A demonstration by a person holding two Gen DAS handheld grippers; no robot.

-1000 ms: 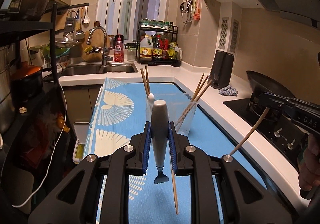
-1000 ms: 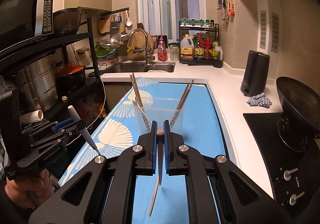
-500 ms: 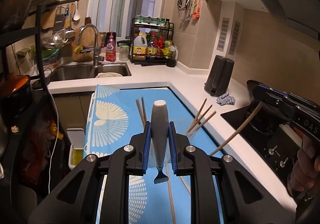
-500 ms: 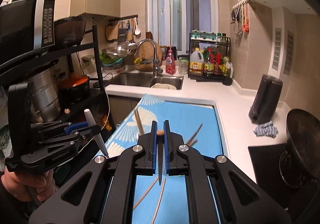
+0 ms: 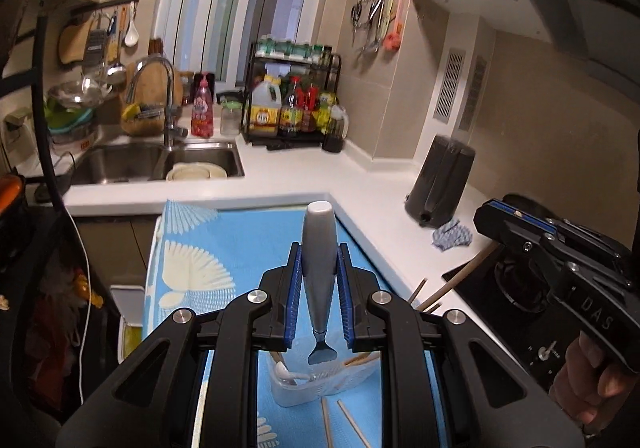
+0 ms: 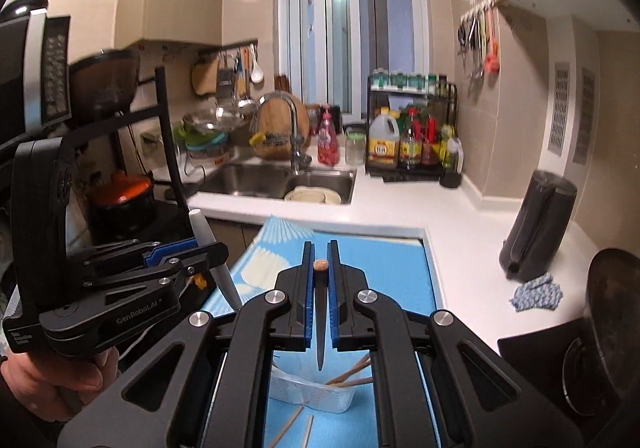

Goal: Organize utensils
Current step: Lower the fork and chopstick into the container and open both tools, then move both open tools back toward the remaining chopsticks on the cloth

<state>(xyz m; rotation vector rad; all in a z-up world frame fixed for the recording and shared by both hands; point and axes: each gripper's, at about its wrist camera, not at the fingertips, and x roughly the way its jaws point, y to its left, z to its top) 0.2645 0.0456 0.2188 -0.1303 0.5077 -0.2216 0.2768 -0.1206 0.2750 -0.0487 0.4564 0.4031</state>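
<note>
Both risen since before: left gripper (image 5: 319,284) pinches the grey-handled utensil (image 5: 319,248), right gripper (image 6: 320,288) the chopstick (image 6: 320,312), container (image 6: 312,392) lower

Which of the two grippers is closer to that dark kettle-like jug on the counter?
Right. The right gripper is beside the dark jug, over the counter's stove side; the left gripper sits farther away, across the blue mat.

Mat (image 5: 224,244): laid on the tabletop (image 5: 360,183), in front of the sink (image 5: 160,163).
Container (image 5: 304,388): set on the mat, below both hand-held grippers.
Chopsticks (image 6: 348,370): some held in the container, two laid on the mat just before it.
Bottle rack (image 6: 412,135): placed right of the sink.
Stove (image 5: 520,288): found right of the mat.
</note>
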